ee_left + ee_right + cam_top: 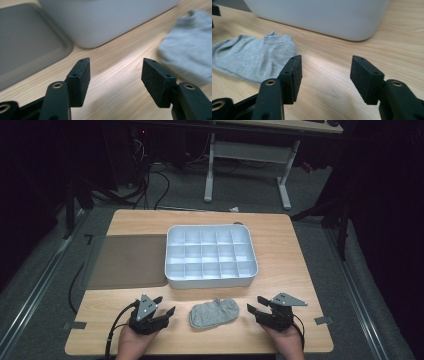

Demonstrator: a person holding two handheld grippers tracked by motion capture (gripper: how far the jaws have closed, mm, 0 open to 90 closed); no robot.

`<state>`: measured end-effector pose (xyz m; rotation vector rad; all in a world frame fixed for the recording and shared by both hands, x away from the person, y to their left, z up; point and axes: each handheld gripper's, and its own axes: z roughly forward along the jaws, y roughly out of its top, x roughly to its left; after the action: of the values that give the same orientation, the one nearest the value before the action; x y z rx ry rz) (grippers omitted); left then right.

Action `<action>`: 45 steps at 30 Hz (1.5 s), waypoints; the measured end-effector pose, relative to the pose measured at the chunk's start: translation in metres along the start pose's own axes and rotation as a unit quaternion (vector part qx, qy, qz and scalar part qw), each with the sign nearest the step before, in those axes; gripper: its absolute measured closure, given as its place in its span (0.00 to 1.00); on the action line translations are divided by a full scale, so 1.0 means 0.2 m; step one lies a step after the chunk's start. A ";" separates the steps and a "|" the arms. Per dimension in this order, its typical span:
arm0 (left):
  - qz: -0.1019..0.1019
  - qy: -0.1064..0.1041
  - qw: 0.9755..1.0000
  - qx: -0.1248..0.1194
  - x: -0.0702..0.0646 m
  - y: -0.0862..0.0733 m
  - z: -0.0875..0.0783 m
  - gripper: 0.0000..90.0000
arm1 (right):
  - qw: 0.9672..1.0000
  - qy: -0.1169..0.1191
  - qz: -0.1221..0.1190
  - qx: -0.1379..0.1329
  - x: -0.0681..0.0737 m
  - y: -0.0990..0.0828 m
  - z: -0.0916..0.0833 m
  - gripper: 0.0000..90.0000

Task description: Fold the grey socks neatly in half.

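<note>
Grey sock (214, 313) on tabletop (295, 270), untouched.
Soft, light, floppy; best pinched at cuff edge. Left claw (164, 306) and right claw (256, 305) both apart, empty.

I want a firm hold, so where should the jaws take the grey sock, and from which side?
Probably the right end of the sock, from above with the right gripper: it lies flat and limp, and that end bunches up slightly.

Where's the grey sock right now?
In the high view the grey sock lies flat on the table's near edge, between the two grippers, just in front of the white divided tray.
</note>
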<state>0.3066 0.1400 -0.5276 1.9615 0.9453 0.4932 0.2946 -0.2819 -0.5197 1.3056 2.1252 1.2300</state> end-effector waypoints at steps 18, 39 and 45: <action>-0.050 -0.008 0.999 0.007 0.00 -0.01 0.01 0.41 | 0.999 -0.018 -0.044 -0.014 0.01 -0.02 -0.03 0.47; -0.043 -0.015 0.999 0.000 -0.05 -0.02 -0.03 0.35 | 0.997 0.009 -0.077 -0.031 0.12 0.03 0.02 0.50; -0.044 -0.024 0.999 -0.006 -0.07 -0.01 -0.04 0.34 | 0.996 0.021 -0.077 -0.025 0.16 0.03 0.04 0.49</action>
<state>0.2926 0.1346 -0.5241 1.9037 0.9906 0.4005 0.2872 -0.2500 -0.5143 1.0815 2.1658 1.2470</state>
